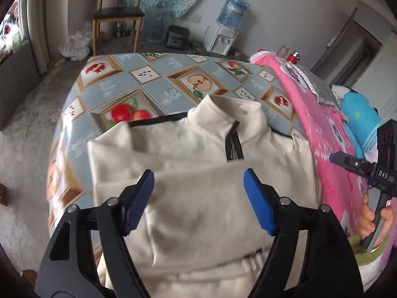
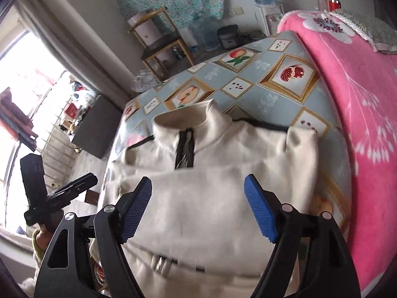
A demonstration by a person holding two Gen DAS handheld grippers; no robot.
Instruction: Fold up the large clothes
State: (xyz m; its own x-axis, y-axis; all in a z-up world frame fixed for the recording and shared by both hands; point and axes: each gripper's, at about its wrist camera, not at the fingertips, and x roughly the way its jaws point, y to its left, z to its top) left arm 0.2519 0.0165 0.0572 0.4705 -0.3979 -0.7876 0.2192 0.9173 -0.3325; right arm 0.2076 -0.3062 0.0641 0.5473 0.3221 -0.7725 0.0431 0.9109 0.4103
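Cream jacket lies on the desk, hem folded up over the chest, collar at 12 o'clock, long axis 6 to 12. Left tool and right tool hover spread, empty. Next, probably re-grip the near fold and halve again.

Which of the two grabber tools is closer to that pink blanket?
The right one. The right gripper hangs at the jacket's edge, right beside the pink blanket. The left gripper hovers open over the middle of the cream jacket, farther from it.
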